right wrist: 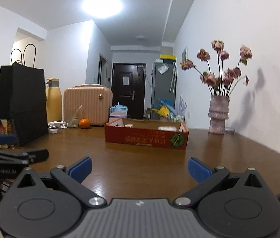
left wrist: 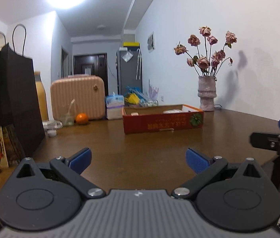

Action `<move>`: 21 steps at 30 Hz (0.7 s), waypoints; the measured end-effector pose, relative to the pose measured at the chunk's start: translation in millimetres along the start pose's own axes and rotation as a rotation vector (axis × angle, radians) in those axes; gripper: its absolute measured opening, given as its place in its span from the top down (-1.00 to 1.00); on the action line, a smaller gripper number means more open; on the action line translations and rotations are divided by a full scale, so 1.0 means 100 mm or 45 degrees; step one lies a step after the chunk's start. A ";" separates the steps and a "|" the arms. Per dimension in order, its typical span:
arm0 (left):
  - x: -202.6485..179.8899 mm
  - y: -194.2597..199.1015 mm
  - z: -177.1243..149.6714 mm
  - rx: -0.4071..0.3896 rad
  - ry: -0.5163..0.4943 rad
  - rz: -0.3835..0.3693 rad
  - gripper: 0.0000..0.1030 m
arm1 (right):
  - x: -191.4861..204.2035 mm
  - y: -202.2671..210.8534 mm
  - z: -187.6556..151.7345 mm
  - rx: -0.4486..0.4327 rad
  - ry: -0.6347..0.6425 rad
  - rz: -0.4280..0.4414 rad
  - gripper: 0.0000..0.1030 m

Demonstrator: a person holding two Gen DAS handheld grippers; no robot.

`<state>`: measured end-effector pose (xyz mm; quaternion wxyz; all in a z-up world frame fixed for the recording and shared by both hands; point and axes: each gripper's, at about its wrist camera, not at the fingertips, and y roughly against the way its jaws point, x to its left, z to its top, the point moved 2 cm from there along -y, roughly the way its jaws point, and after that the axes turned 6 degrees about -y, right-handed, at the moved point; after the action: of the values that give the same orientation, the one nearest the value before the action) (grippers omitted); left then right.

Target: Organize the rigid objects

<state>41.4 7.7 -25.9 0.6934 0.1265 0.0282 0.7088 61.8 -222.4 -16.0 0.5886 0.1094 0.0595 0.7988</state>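
Observation:
A shallow red cardboard box (left wrist: 162,122) stands on the brown table (left wrist: 120,148), ahead of both grippers; it also shows in the right wrist view (right wrist: 146,138). White items lie inside it (right wrist: 166,128). My left gripper (left wrist: 139,159) is open and empty above the near table. My right gripper (right wrist: 140,168) is open and empty too. The right gripper shows at the right edge of the left wrist view (left wrist: 274,140). The left gripper shows at the left edge of the right wrist view (right wrist: 11,156).
A black paper bag (right wrist: 21,103) stands at the left, with a yellow flask (right wrist: 53,103), a glass (right wrist: 72,118), an orange (right wrist: 84,123) and a pink case (right wrist: 88,105) behind. A vase of dried roses (right wrist: 218,115) stands by the right wall.

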 end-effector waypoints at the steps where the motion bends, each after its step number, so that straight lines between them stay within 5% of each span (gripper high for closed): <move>1: 0.00 0.03 -0.01 0.004 0.018 -0.017 -1.00 | 0.00 0.02 0.01 -0.005 -0.039 -0.004 -1.00; 5: -0.01 0.07 0.00 -0.003 0.035 -0.027 -1.00 | -0.04 0.07 0.02 -0.037 -0.158 0.001 -1.00; 21: -0.03 0.07 0.01 -0.013 0.024 -0.028 -1.00 | -0.06 0.03 0.02 -0.025 -0.167 -0.037 -1.00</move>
<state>34.5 4.5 -24.0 0.7015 0.1160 0.0326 0.7024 61.4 -229.3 -14.2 0.6037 0.1548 0.0147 0.7819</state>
